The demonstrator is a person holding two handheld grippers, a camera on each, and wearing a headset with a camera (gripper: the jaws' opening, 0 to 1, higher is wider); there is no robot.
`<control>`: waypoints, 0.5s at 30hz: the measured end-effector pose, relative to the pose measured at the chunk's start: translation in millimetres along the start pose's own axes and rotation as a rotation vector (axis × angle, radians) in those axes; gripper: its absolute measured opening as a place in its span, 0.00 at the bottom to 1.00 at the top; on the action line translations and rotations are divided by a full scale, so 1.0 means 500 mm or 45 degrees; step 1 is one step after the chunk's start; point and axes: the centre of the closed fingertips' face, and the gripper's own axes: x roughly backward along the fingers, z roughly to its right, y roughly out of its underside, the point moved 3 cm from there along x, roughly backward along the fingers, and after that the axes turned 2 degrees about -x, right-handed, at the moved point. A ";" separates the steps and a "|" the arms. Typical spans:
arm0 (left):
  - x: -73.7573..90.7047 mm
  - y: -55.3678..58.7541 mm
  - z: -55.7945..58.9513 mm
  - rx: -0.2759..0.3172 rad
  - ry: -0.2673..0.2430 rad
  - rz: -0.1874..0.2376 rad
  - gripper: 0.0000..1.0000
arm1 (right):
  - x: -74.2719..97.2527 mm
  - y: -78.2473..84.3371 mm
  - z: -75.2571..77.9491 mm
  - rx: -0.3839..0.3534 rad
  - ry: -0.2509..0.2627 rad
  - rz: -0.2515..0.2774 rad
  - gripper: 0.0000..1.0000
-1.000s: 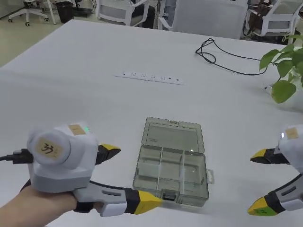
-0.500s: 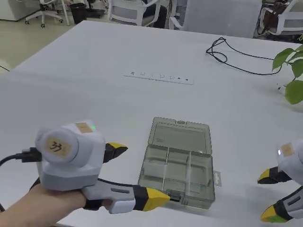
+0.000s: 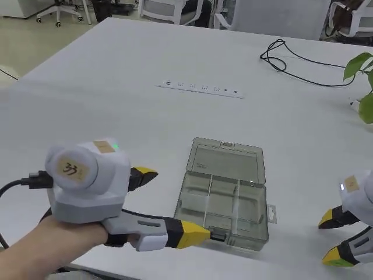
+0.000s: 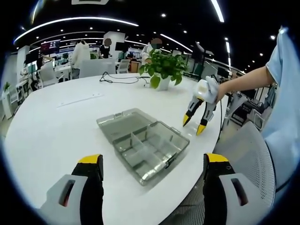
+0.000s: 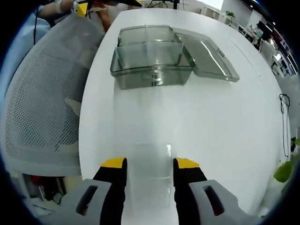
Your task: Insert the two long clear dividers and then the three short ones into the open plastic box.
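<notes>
The open clear plastic box [image 3: 224, 204] sits near the table's front edge with its lid [image 3: 227, 157] laid back. Clear dividers stand inside it and split it into compartments. My left gripper [image 3: 169, 204] hovers open just left of the box, and the box [image 4: 147, 147] lies ahead between its wide jaws. My right gripper [image 3: 330, 237] is low at the far right, apart from the box [image 5: 150, 56]. A clear divider [image 5: 153, 176] lies between its narrowed jaws, which press close on its two sides.
A white power strip [image 3: 201, 89] lies beyond the box, with a black cable [image 3: 291, 58] and a potted plant [image 3: 364, 87] at the back right. A mesh office chair [image 5: 42, 103] stands at the table's front edge. Bare table surrounds the box.
The right gripper's jaws have drawn closer together and it has dropped lower toward the table's edge. The left gripper stays open beside the box. The head camera has shifted.
</notes>
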 end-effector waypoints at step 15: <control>-0.007 0.003 0.009 0.010 0.012 0.007 0.90 | -0.004 -0.001 -0.007 0.093 0.022 -0.029 0.37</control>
